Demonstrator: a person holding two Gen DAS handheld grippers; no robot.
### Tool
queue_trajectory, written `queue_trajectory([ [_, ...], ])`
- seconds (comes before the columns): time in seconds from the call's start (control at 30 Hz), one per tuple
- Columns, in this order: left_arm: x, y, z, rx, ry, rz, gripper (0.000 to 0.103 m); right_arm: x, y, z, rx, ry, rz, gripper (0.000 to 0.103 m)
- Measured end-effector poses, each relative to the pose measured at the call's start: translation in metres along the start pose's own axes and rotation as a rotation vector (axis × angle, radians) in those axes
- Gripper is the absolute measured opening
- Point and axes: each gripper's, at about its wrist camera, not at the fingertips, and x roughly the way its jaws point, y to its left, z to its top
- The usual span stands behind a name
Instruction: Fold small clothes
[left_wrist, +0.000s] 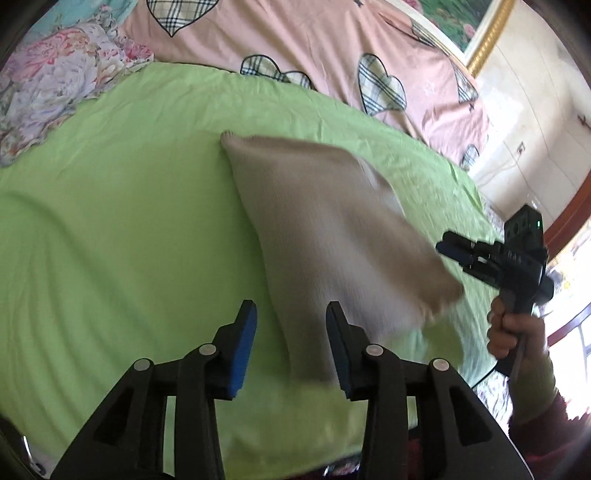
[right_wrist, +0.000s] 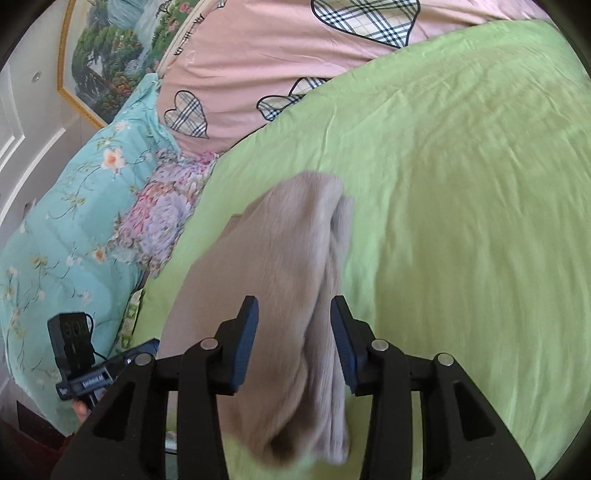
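Garment (left_wrist: 325, 229), beige, lies doubled on green sheet (left_wrist: 110, 221) toward 12 o'clock; left gripper (left_wrist: 291, 345) and right gripper (right_wrist: 294, 343) jaws parted, gripping nothing; further folds likely remain.

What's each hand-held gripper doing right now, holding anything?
Left hand-held gripper: open, holding nothing.
Right hand-held gripper: open over the beige garment, not gripping it.

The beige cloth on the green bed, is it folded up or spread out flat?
Folded. The beige cloth lies doubled over on the green sheet, with a second layer's edge showing along its right side.
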Motion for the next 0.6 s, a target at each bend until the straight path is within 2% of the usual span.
queue_trajectory([
  [0.03,-0.003,-0.005,-0.008,0.009,-0.001,-0.002,0.041,-0.005,0.0,-0.008,0.004,0.0,0.006,0.042],
  [0.1,-0.007,-0.017,-0.022,0.047,-0.014,0.012,0.05,-0.011,0.001,-0.02,0.009,0.011,0.013,0.042],
  [0.27,-0.002,-0.037,-0.045,0.142,-0.04,0.073,0.054,-0.013,0.006,-0.036,-0.009,0.035,0.02,0.042],
  [0.47,0.028,-0.037,-0.05,0.197,-0.05,0.218,0.055,-0.009,0.012,-0.048,-0.026,0.054,0.019,0.042],
  [0.5,0.03,-0.035,-0.05,0.204,-0.054,0.241,0.054,-0.008,0.013,-0.05,-0.029,0.057,0.016,0.042],
  [0.57,0.032,-0.031,-0.049,0.2,-0.071,0.296,0.043,-0.006,0.013,-0.053,-0.033,0.063,0.012,0.042],
  [0.6,0.029,-0.027,-0.049,0.175,-0.072,0.28,0.035,-0.005,0.014,-0.054,-0.035,0.063,0.008,0.042],
])
